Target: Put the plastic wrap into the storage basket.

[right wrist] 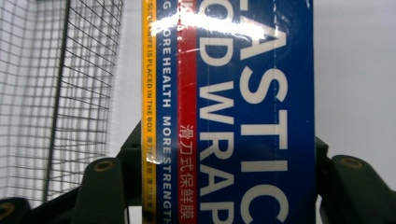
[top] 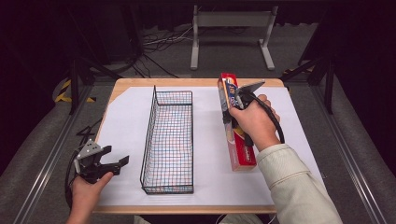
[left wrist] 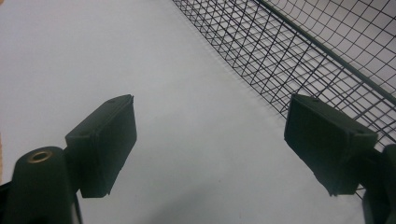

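A long red and blue plastic wrap box (top: 241,151) lies lengthwise over the right half of the white sheet, with my right gripper (top: 232,111) shut on it near its middle. In the right gripper view the box (right wrist: 252,93) stands between the black jaws of the right gripper (right wrist: 229,156), which press on both of its sides. My left gripper (top: 115,162) rests open and empty at the table's front left. In its own view the left gripper (left wrist: 210,126) shows its pads wide apart over the bare sheet.
A long black wire basket (top: 148,135) stands in the middle of the white sheet (top: 126,121), between the two hands; its mesh wall (left wrist: 317,51) is just right of my left jaws and also shows as mesh (right wrist: 56,93) left of the box. Wooden table edges frame the sheet.
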Demonstrator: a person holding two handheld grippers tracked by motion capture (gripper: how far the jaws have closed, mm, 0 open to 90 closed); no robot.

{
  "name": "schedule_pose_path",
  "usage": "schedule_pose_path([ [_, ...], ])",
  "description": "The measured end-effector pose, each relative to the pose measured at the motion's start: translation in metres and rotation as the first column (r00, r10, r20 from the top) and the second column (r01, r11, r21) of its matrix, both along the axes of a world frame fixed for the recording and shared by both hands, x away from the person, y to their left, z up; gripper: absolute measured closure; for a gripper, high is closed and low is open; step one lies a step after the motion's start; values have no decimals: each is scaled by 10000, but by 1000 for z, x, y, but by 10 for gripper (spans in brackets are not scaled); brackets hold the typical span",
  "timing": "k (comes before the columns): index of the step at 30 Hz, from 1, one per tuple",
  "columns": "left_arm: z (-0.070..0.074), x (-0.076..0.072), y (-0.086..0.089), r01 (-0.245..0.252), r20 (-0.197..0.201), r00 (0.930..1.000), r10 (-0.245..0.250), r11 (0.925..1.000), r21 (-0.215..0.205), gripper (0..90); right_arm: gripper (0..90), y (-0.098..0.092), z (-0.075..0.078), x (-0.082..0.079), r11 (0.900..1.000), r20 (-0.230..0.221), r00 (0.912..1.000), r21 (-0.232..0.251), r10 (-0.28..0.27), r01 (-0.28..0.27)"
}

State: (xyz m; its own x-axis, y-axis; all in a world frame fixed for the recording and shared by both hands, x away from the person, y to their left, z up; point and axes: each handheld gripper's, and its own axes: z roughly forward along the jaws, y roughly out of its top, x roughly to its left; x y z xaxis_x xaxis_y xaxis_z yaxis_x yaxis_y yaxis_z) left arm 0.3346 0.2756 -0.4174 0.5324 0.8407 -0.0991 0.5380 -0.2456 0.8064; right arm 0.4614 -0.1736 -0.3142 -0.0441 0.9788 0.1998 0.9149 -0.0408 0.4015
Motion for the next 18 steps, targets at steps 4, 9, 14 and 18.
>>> schedule_pose_path([
  [4, 0, 0, -1, -8, 14, 10000, 8, 10000, -41, 176, 405, 6, 2, 0, 9992, 71, 9992, 142, -385, 384],
  [9, 1, 0, 0, -27, 41, 10000, 27, 9999, -103, 176, 405, 20, 5, -1, 9973, 52, 9984, 474, -556, 553],
  [14, 1, 0, 0, -1, 52, 10000, 1, 9999, -116, 176, 405, 31, 11, -1, 9963, 82, 9977, 557, -667, 661],
  [18, 1, 0, 0, 27, 74, 10000, -26, 9998, -178, 176, 405, 47, 13, -1, 9952, 117, 9975, 693, -698, 689],
])
